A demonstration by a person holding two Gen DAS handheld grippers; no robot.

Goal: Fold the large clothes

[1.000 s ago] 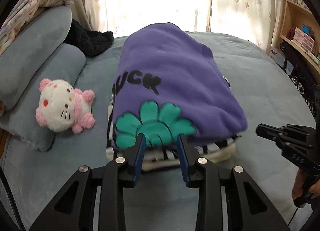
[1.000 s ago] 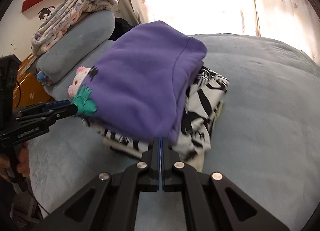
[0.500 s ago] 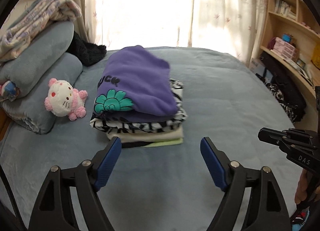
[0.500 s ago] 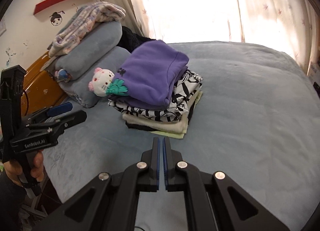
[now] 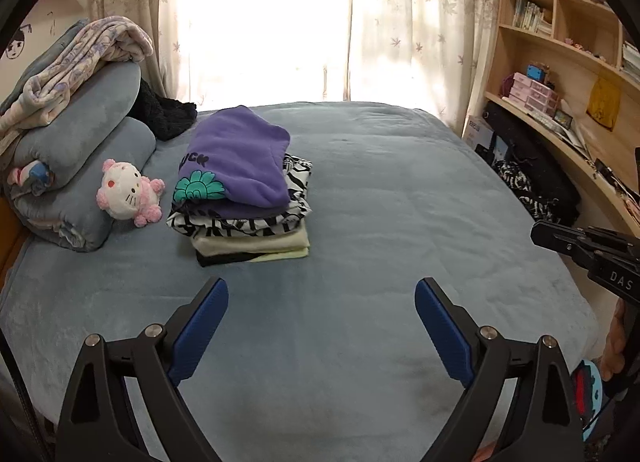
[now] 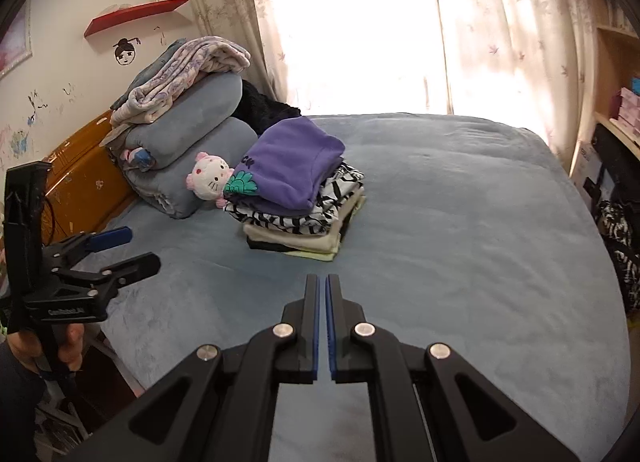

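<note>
Left wrist: purple top point(image 5: 240, 157) folded (atop stack point(image 5: 248, 234)).

Bare blue plush bedspread point(image 5: 400, 189) stretches wide right of and in front of the stack of folded clothes topped by a purple fleece sweatshirt point(image 5: 240, 185), giving open passage. On its left, the pink-and-white plush cat point(image 5: 126, 193) and rolled grey-blue pillows point(image 5: 80, 149) crowd close.

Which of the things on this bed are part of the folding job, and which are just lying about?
Job:
purple sweatshirt, folded, top of the pile
zebra-print garment beneath it
cream garment lower down

Lying about:
plush cat
grey pillows
floral blanket
black fuzzy garment
</note>
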